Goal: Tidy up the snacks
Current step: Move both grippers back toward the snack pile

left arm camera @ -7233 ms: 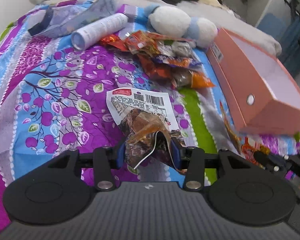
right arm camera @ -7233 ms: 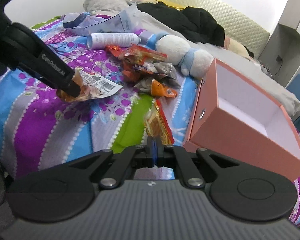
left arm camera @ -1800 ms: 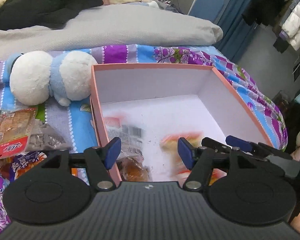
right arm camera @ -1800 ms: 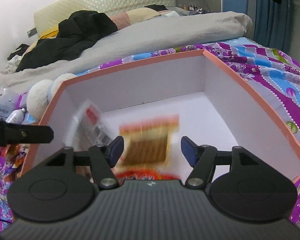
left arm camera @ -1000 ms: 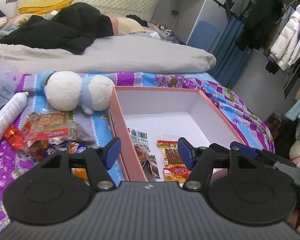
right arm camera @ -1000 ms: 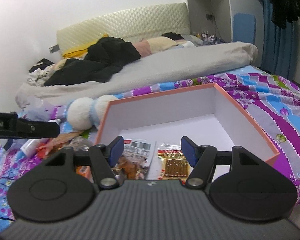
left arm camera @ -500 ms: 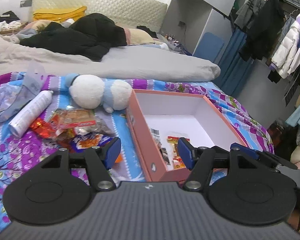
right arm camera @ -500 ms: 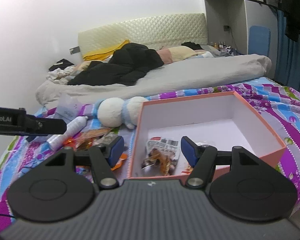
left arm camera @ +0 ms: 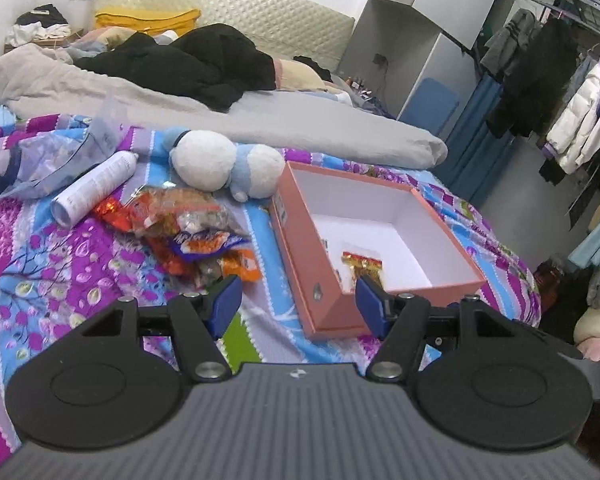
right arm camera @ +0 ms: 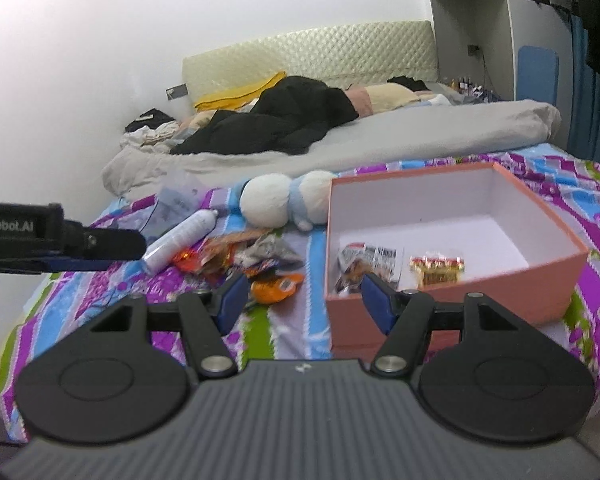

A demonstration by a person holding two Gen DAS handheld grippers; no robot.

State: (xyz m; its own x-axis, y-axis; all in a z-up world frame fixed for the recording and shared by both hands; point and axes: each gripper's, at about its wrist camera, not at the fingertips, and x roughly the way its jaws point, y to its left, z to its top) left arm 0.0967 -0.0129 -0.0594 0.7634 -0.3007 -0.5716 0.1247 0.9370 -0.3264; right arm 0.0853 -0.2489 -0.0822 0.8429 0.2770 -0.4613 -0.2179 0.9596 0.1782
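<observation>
While both grippers hang back from the bed (left arm camera: 52, 280) with nothing in them, the pink box (right arm camera: 540, 276) is the biggest of the task's things: open-topped, stiff card by the look of it, probably light, and best taken by a side wall if it must shift at all. It sits on the patterned bedspread to the right of the snack pile (left arm camera: 192, 232), and already holds a barcode-labelled packet (right arm camera: 370, 264) and a red-and-gold packet (right arm camera: 436, 270) on its white floor.

The pile lies between the box and a white spray bottle (left arm camera: 96, 188), just in front of a plush toy (left arm camera: 224, 164). Its packets look like thin crinkly film: light, soft, likely slippery, and overlapping, so one pinch could drag a neighbour. A sealed edge or free corner seems the surest hold. The orange packet (right arm camera: 276, 286) at the near edge looks the easiest to reach.

The left gripper (left arm camera: 298, 300) has its jaws wide and empty; the right gripper (right arm camera: 302, 296) likewise.
</observation>
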